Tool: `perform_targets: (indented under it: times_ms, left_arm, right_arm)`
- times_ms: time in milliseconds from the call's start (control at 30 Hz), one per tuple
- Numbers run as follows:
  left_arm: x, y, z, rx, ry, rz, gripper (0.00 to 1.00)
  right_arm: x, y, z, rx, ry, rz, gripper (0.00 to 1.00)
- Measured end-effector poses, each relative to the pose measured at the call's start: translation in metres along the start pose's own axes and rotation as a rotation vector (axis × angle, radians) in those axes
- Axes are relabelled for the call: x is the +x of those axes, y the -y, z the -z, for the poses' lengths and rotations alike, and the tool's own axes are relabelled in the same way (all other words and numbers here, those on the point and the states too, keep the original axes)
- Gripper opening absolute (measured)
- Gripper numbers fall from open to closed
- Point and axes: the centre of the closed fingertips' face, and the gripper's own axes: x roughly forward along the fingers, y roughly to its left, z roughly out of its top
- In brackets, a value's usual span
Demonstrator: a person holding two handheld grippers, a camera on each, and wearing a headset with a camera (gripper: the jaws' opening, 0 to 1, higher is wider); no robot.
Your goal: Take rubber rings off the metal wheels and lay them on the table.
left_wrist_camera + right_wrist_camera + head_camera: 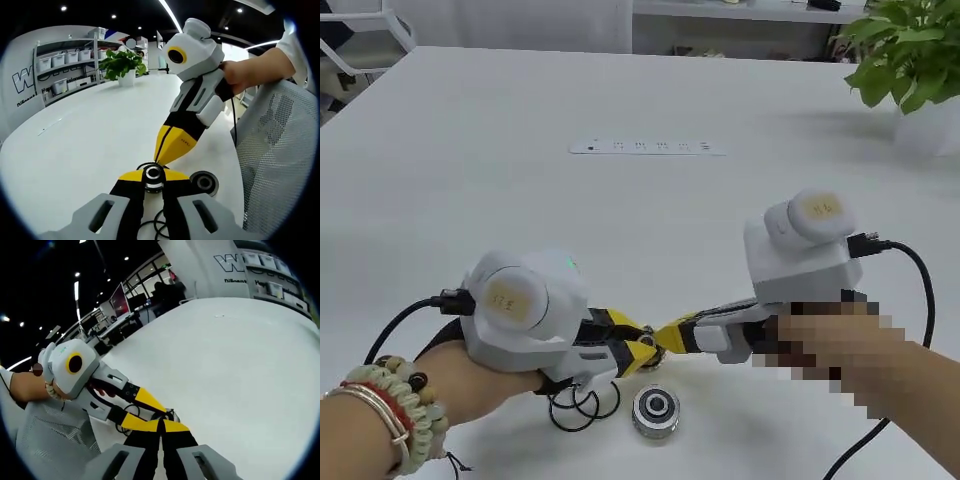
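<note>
My left gripper (642, 352) (153, 184) is shut on a small metal wheel (153, 175), which it holds just above the table with a black rubber ring (146, 165) still around it. My right gripper (667, 338) (165, 421) comes in from the right, tip to tip with the left. Its jaws are shut on that ring at the wheel's far edge. A second metal wheel (655, 412) (204, 182) lies flat on the table (520, 180) just below the tips. Loose black rings (582, 405) (159, 225) lie beside it, under the left gripper.
A flat white power strip (648, 147) lies mid-table and a potted plant (910, 55) stands at the far right corner. Black cables (920, 290) trail from both grippers. A mesh chair (280, 160) is close behind the near edge.
</note>
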Motion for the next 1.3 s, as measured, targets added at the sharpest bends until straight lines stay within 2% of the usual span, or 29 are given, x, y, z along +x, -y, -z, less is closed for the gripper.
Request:
perform_targets:
  times_ms: [33, 133, 300, 867, 1033, 1133, 1233, 1300]
  left_arm:
    - [0.000, 0.000, 0.000, 0.000, 0.000, 0.000, 0.08]
    - [0.000, 0.000, 0.000, -0.001, 0.003, 0.000, 0.08]
    - [0.000, 0.000, 0.000, 0.000, 0.015, -0.002, 0.08]
    - [0.000, 0.000, -0.001, 0.008, 0.012, -0.005, 0.08]
    - [0.001, 0.001, -0.001, 0.009, -0.007, -0.008, 0.08]
    - [0.000, 0.001, -0.001, 0.038, -0.023, -0.007, 0.08]
    - [-0.001, 0.003, -0.003, 0.038, -0.034, 0.009, 0.13]
    - [-0.001, 0.007, -0.002, 0.059, -0.055, 0.027, 0.16]
  right_arm:
    - [0.000, -0.001, -0.006, 0.006, 0.028, -0.004, 0.00]
    - [-0.002, 0.005, -0.006, -0.014, 0.018, 0.034, 0.00]
    - [-0.002, 0.011, 0.002, -0.005, -0.010, 0.052, 0.00]
    - [-0.001, 0.011, 0.003, 0.009, -0.012, 0.055, 0.00]
    - [-0.002, 0.011, 0.003, 0.010, -0.011, 0.056, 0.00]
    - [-0.002, 0.010, 0.002, 0.010, -0.010, 0.057, 0.00]
    - [-0.003, 0.010, 0.001, 0.015, -0.007, 0.061, 0.00]
    - [-0.003, 0.011, 0.002, 0.020, -0.008, 0.061, 0.00]
